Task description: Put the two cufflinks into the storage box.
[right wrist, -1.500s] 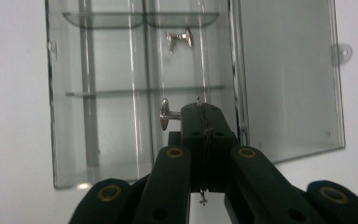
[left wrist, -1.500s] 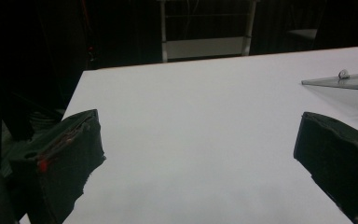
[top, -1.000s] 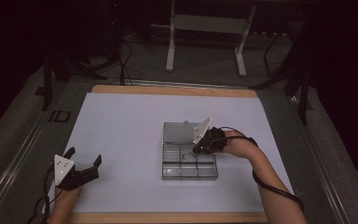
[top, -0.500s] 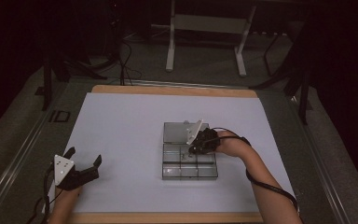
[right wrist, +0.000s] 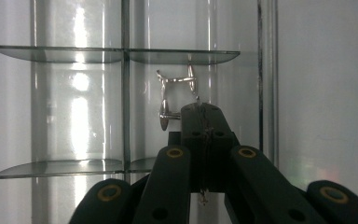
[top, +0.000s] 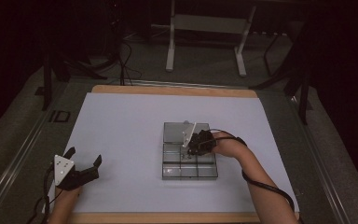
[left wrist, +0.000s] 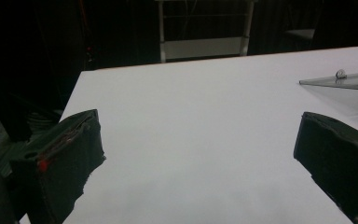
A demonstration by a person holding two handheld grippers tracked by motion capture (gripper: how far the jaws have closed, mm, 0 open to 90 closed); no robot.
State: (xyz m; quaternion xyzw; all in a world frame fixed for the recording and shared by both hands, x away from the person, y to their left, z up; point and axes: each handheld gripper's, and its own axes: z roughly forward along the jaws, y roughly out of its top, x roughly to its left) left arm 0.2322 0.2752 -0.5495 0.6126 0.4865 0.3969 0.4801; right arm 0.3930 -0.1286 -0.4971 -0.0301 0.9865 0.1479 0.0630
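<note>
A clear compartment box (top: 189, 176) lies on the white table sheet, its lid (top: 175, 132) folded open at the far side. My right gripper (top: 193, 149) points down into a far compartment of the box. In the right gripper view its jaws (right wrist: 203, 112) are shut, with a thin silver chain (right wrist: 204, 140) pinched in the seam and a loose end dangling below. Small silver pieces (right wrist: 175, 93) lie in the compartment just beyond the tips. Near the front left corner my left gripper (top: 81, 164) stands open with nothing in it, its jaws wide apart over bare sheet (left wrist: 200, 154).
The box's open lid edge (left wrist: 345, 80) lies off to the right in the left gripper view. A wooden table rim (top: 172, 90) borders the white sheet. A metal stand (top: 205, 28) and cables sit on the dark floor behind the table.
My right gripper has moved a little left and lower, deeper into the box. The left gripper has stayed where it was.
</note>
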